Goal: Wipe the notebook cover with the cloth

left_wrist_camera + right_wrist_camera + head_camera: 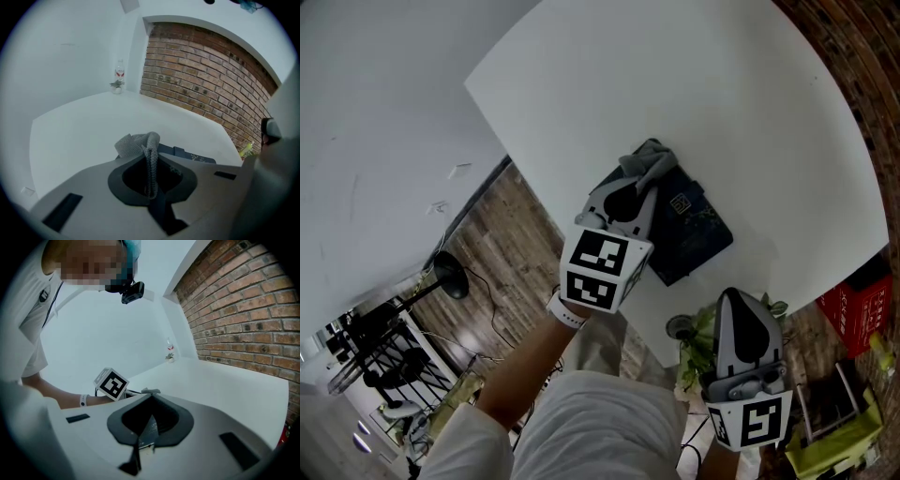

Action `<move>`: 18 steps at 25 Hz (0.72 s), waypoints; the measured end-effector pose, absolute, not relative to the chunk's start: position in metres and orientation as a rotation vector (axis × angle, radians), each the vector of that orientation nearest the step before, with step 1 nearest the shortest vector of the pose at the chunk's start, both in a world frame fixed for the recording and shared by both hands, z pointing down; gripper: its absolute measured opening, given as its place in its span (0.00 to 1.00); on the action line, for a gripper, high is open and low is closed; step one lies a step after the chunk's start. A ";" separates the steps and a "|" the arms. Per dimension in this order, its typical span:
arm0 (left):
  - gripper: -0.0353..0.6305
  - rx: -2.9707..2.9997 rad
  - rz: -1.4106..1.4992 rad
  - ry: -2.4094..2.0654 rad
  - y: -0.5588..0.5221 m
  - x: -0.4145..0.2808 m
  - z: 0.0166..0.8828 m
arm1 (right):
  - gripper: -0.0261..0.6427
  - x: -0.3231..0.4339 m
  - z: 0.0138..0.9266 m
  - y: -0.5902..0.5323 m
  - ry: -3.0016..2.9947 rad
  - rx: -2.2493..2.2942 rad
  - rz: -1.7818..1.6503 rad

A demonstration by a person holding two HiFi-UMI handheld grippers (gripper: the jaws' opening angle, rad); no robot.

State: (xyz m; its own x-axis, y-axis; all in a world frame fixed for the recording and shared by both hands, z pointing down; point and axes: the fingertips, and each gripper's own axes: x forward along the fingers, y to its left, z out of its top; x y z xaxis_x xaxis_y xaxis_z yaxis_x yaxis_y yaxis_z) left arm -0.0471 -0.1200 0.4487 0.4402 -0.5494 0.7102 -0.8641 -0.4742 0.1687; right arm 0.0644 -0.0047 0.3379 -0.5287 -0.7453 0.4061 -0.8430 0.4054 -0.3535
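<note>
Notebook (692, 225) is lying flat on the white table (741, 103), near the edge closest to the person, its dark blue cover facing up. The gray cloth (649, 162) is sitting bunched over the notebook's corner on the far side from that edge. The left gripper (639, 187) is reaching over the table edge and is pinching the cloth: in the left gripper view its jaws are pressing together on a fold of the cloth (140, 143), with a strip of it hanging down between them and the notebook (187, 153) showing just behind. A small bottle (120, 70) is standing far off at the back corner of the table, beside the brick wall (206, 70).

The right gripper (735, 298) is hanging off the table, well apart from the notebook, above a potted plant (698, 339) on the floor. Its jaws are closing fully on each other with nothing between them, as the right gripper view is showing (150, 395). A red crate (855, 309) is sitting on the floor to the right.
</note>
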 end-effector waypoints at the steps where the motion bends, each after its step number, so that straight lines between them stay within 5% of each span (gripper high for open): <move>1: 0.11 2.176 0.796 -1.179 -0.118 -0.045 0.449 | 0.04 0.064 0.338 -0.004 -2.475 1.415 0.787; 18: 0.11 2.182 0.766 -1.147 -0.091 -0.020 0.447 | 0.04 0.079 0.334 0.015 -2.468 1.447 0.781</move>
